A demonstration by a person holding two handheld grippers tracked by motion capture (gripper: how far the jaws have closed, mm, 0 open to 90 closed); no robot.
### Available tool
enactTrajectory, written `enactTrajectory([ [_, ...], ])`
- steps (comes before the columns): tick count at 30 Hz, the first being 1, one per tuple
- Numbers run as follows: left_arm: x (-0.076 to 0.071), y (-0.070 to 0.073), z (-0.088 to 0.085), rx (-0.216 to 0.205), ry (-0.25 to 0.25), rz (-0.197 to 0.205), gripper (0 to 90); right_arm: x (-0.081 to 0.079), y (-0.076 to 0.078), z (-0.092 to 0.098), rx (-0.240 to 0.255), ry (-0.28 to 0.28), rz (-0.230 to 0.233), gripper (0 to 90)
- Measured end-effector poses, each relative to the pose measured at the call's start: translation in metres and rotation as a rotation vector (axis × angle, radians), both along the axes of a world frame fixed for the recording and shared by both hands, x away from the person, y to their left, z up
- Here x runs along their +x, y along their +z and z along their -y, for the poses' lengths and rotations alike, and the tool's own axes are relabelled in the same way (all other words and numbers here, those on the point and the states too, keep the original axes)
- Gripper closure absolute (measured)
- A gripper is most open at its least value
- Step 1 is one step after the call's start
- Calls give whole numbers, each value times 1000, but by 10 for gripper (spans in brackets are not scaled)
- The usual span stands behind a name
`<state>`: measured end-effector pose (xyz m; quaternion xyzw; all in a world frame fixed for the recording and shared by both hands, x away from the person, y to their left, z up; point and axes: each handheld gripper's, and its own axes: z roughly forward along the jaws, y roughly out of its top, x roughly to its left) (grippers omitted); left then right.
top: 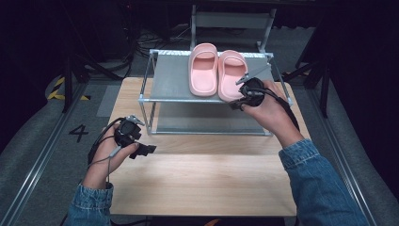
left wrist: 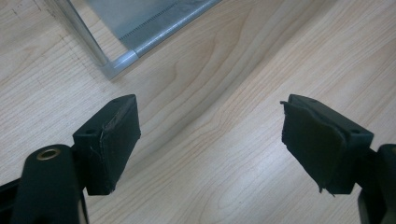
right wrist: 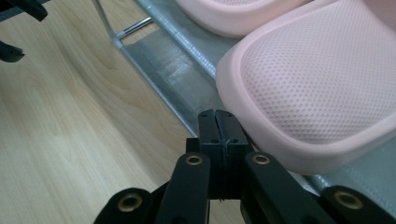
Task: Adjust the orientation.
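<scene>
Pink slippers [top: 217,70] are sitting side by side on the top shelf of a metal rack [top: 169,82], which is standing on the far half of the wooden table [top: 202,183]. The right tongs [top: 239,104] are hovering at the rack's near edge, just beside the heel of the right slipper [right wrist: 313,88]; their jaws are pressed together with nothing between them. The left tongs [top: 143,150] are resting low over the table, near the rack's near left leg [left wrist: 88,39], well apart from the slippers; their jaws are standing spread wide, holding nothing, with bare wood showing between them.
</scene>
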<state>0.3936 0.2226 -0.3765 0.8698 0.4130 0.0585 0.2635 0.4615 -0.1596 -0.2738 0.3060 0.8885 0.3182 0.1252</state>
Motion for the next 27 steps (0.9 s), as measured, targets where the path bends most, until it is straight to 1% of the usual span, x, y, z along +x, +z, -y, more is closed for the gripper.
enactTrajectory([
  [2,0,0,-1,1,-2,2,199,5,0,-3,-3,-2,-5,900],
  [6,0,0,-2,-6,1,2,199,15,-2,-6,-31,-22,-9,900],
  [7,0,1,-3,-2,-4,2,199,17,-3,-6,-34,-28,-12,900],
  [8,-1,1,-3,-6,4,0,199,19,-3,-7,-31,-27,-18,900],
  [12,0,0,-4,-4,6,3,199,23,-4,-9,-39,-29,-33,900],
  [13,0,0,-4,-9,9,0,199,23,-3,-9,-40,-29,-35,900],
  [15,0,0,-4,-7,3,5,199,22,-3,-9,-37,-30,-38,900],
  [16,1,0,-3,-7,4,5,199,21,-3,-8,-32,-31,-32,900],
  [18,2,1,-2,-8,1,3,199,19,-3,-6,-16,-27,-16,851],
  [20,3,1,0,-10,-5,2,199,13,0,-2,10,-31,17,805],
  [21,3,1,1,-10,-8,5,199,11,1,-1,15,-32,29,791],
  [23,5,1,4,-7,-15,4,198,4,4,4,35,-28,40,760],
  [24,5,1,5,-12,-18,8,198,1,6,6,42,-28,39,757],
  [27,7,2,8,-8,-26,6,198,-9,10,15,50,-32,48,739],
])
